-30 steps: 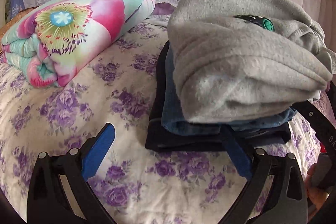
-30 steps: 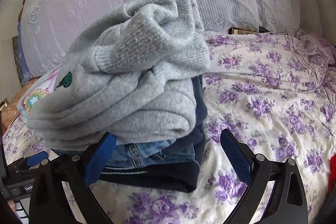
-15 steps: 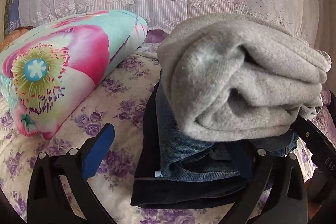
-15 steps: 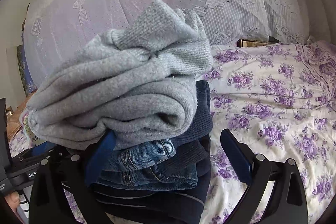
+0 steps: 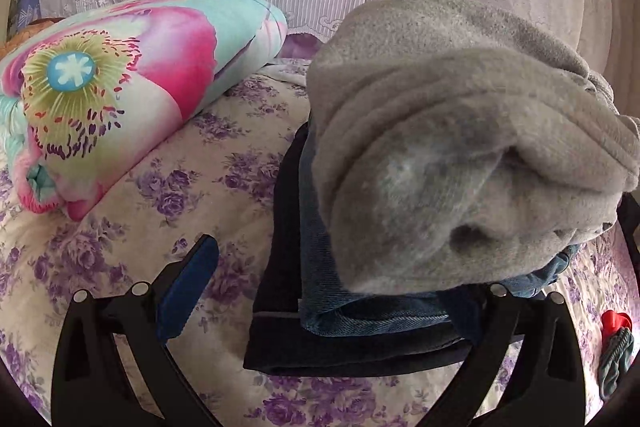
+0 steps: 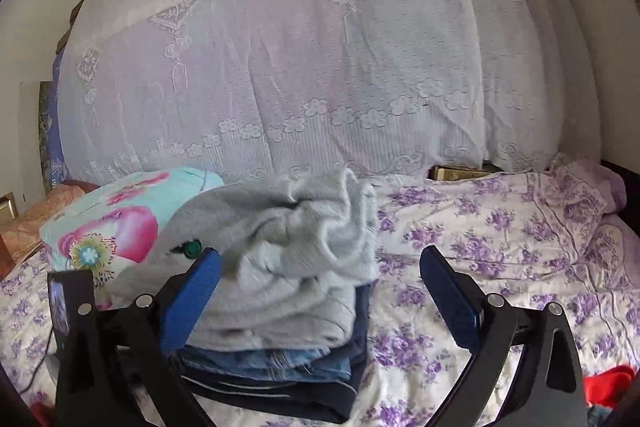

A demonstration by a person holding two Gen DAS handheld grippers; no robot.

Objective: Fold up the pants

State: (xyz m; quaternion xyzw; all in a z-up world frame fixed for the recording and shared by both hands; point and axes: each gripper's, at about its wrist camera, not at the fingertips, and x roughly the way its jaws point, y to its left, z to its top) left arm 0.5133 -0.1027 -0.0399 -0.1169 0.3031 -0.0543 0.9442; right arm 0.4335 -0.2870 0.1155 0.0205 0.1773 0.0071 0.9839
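A stack of folded clothes lies on the flowered bed sheet point(image 5: 120, 267): grey fleece pants point(image 5: 460, 147) on top, blue jeans point(image 5: 360, 311) under them, a dark navy garment point(image 5: 280, 347) at the bottom. The stack shows in the right wrist view too, with the grey pants point(image 6: 288, 267) over the jeans point(image 6: 272, 363). My left gripper point(image 5: 328, 291) is open; its right finger is hidden under the stack's edge. My right gripper point(image 6: 320, 291) is open, empty, and sits above and in front of the stack.
A rolled flowered quilt point(image 5: 120, 87) lies at the left of the bed. A lace-covered headboard point(image 6: 320, 67) stands behind. A red and grey item point(image 5: 614, 343) lies at the right; red cloth point(image 6: 608, 383) shows low right.
The right gripper has lifted and pulled back from the stack, which now sits lower in its view on the bed. The left gripper has shifted slightly; its view of the stack has changed little.
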